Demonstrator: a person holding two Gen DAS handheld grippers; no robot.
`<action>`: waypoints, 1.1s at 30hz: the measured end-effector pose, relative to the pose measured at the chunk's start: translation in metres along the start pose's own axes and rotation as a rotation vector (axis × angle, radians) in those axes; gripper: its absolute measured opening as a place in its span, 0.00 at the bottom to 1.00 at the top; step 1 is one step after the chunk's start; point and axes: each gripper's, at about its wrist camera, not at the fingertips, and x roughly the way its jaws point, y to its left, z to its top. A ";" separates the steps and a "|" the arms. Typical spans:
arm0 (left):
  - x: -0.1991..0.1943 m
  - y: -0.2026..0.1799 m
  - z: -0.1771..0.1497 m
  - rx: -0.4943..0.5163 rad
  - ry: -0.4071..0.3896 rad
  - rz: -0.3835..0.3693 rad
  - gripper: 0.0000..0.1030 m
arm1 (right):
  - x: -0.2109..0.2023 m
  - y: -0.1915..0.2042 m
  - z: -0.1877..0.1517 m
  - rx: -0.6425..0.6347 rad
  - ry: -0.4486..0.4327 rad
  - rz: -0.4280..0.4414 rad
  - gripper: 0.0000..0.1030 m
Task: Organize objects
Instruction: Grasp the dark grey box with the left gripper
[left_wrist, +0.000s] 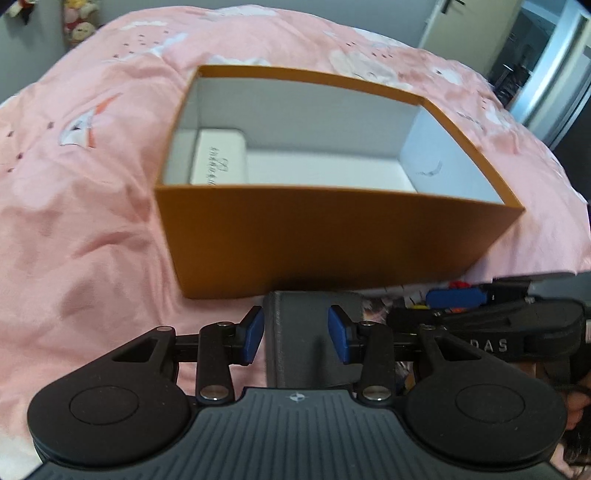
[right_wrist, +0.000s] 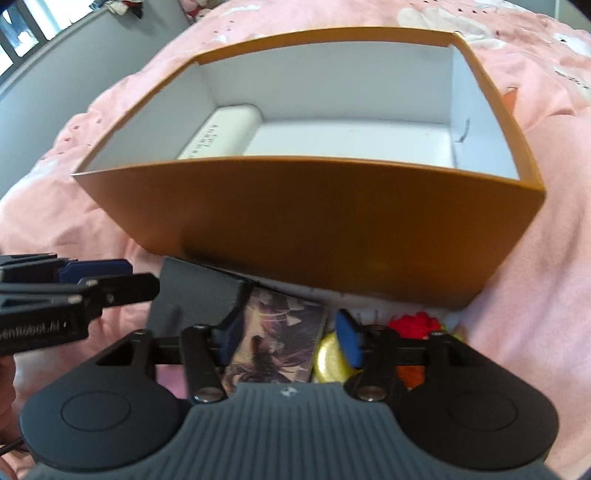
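An open orange box (left_wrist: 332, 236) with a white inside stands on a pink bedspread, and a small white case (left_wrist: 218, 158) lies in its left end. My left gripper (left_wrist: 297, 334) is open over a dark grey box (left_wrist: 303, 306) lying against the orange box's near wall. Its blue pads stand apart from the box's sides. In the right wrist view my right gripper (right_wrist: 290, 339) is open around a picture card (right_wrist: 277, 343) without pressing it. The grey box (right_wrist: 199, 295) lies left of the card. A yellow thing (right_wrist: 330, 360) and a red thing (right_wrist: 417, 321) lie to its right.
The pink printed bedspread (left_wrist: 92, 221) lies in folds around the orange box (right_wrist: 314, 229). The other gripper's fingers (left_wrist: 456, 297) reach in from the right of the left wrist view. Stuffed toys (left_wrist: 79, 22) hang at the far left, and a doorway (left_wrist: 535, 55) is at the far right.
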 end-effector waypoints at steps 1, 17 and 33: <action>0.002 0.000 -0.001 0.007 0.005 -0.010 0.45 | -0.001 -0.001 0.000 0.000 -0.001 -0.011 0.62; 0.041 0.033 -0.007 -0.197 0.134 -0.109 0.68 | 0.015 -0.020 -0.001 0.081 0.063 0.043 0.66; 0.054 0.043 -0.008 -0.308 0.137 -0.197 0.56 | 0.025 -0.017 0.001 0.054 0.081 0.105 0.55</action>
